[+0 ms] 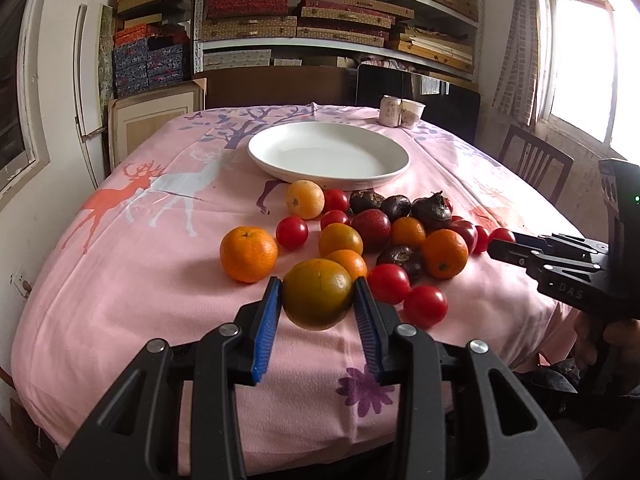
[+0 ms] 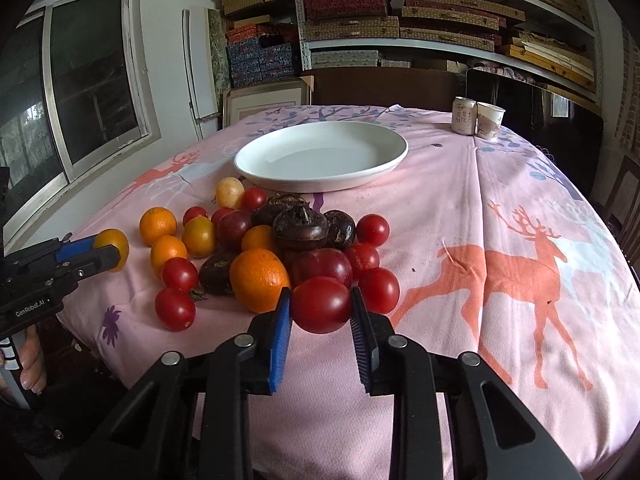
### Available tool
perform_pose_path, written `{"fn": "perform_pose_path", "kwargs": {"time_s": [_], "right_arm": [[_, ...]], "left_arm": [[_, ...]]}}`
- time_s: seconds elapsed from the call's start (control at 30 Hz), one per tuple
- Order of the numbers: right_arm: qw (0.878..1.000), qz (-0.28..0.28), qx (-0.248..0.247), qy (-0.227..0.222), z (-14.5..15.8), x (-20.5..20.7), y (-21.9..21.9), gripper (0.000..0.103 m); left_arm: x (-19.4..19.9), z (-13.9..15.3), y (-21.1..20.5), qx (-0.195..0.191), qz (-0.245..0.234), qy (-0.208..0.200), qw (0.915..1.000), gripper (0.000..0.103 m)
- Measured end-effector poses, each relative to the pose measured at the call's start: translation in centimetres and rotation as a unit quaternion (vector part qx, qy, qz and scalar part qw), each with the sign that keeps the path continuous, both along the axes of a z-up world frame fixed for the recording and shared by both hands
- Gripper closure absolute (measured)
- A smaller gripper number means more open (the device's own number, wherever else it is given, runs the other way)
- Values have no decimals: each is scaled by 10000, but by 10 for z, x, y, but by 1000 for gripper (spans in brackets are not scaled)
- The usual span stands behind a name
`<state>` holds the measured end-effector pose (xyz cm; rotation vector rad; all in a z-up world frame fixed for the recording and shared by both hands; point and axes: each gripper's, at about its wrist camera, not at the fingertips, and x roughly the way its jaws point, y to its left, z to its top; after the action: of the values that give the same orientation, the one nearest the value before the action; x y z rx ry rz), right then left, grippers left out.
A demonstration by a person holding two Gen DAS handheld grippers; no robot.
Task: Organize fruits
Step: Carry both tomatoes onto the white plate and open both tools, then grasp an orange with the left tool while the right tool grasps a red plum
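Pick-up step judged in hand: greenish orange (image 1: pixel 318 294) is clamped in left gripper (image 1: pixel 316 300), red tomato (image 2: pixel 321 304) in right gripper (image 2: pixel 320 308), both at the pile's near edge; a carry to the empty white plate (image 1: pixel 280 168) is called for.

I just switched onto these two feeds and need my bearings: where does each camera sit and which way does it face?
Left wrist: on the left gripper, facing across the table to the white plate; its blue pads clamp a greenish orange.
Right wrist: on the right gripper, facing the same way; its pads clamp a red tomato; fingers show at left.
Shared: plate, fruit pile, each other's gripper.
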<state>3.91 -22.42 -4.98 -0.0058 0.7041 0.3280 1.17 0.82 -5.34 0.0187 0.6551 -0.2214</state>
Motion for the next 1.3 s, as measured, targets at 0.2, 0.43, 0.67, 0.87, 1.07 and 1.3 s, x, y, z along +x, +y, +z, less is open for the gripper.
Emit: {"fn": "perform_pose_path", "kwargs": {"time_s": [0.2,0.43,0.67,0.87,1.07,1.3], "right_arm": [[9999,60,45,-116,32,36,0,75],[9998,132,134,22,55,113,11,74],[9957,-75,301,874,26,201,11,72],[9952,-152,472,847,31,208,10,63],[9983,-132,341,452,40,156,-6,58],[9983,-289,302,403,17,91,-35,56]], "left_arm": [[45,31,-11,-96,-225,-111,9996,67],[144,45,-28,47,-190,255,9995,67],[247,15,-41,224,-69,1077,9939,67],[267,20,-33,69,127,1043,9944,32],[198,46,-13,70,62,352,9993,14],[109,17,9,623,-58,273,9977,14]]}}
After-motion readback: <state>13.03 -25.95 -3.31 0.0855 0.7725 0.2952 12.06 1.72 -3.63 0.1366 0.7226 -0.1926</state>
